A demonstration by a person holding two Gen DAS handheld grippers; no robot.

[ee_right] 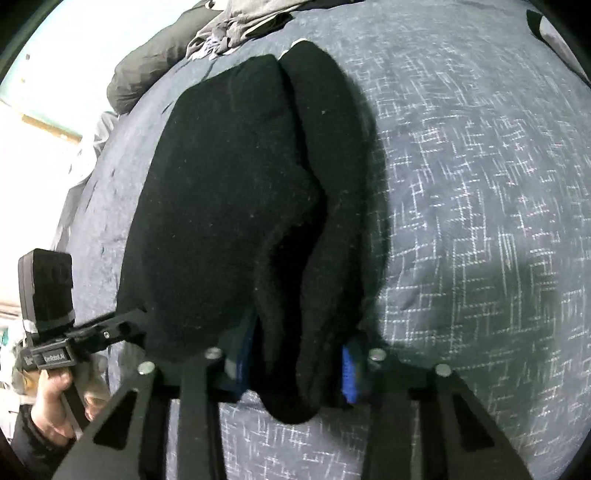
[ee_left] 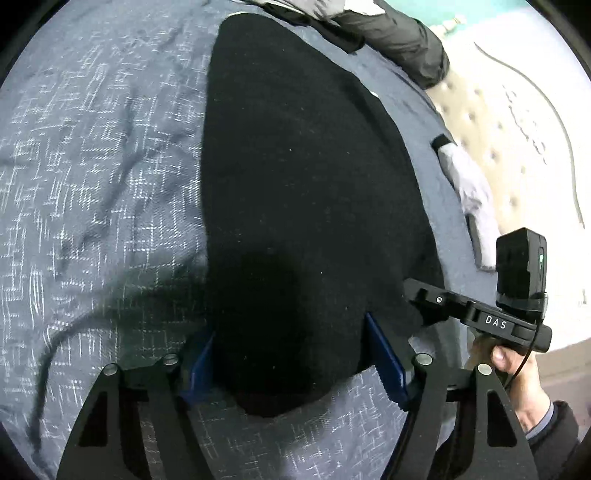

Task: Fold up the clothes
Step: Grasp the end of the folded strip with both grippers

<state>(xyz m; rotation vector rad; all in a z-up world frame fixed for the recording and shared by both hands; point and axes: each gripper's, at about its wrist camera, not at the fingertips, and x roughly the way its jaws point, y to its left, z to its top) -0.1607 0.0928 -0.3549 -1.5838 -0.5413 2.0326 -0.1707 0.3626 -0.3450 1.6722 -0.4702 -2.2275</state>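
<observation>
L claw point(ee_left: 291, 363): I've got it spread wide, blue pads point(ee_left: 384, 360) either side of the near end of the black garment point(ee_left: 295, 177), which lies flat betw. them. Can't tell if the pads touch the fabric; it doesn't look pinched.

R claw point(ee_right: 295, 363): jaws much narrower, blue pads point(ee_right: 349, 369) pressed onto a bunched fold at the garment's point(ee_right: 229, 206) near edge, so pinching it. From here the cloth runs straight ahead of the claw in two overlapping lobes with a crease betw. them.

Under both claws is the grey-blue bedspread point(ee_left: 92, 166) w/ white crosshatch.

Right of L claw: the other gripper's body marked DAS, held by a hand point(ee_left: 513, 365). Left of R claw: the same, mirrored, w/ a hand point(ee_right: 55, 398) on the grip.

Far ahead of L claw, a dark jacket point(ee_left: 402, 40) at the bed edge; right of it, a pale cloth point(ee_left: 469, 188). Far ahead-left of R claw, a grey clothes heap point(ee_right: 221, 33).

No containers seen.
</observation>
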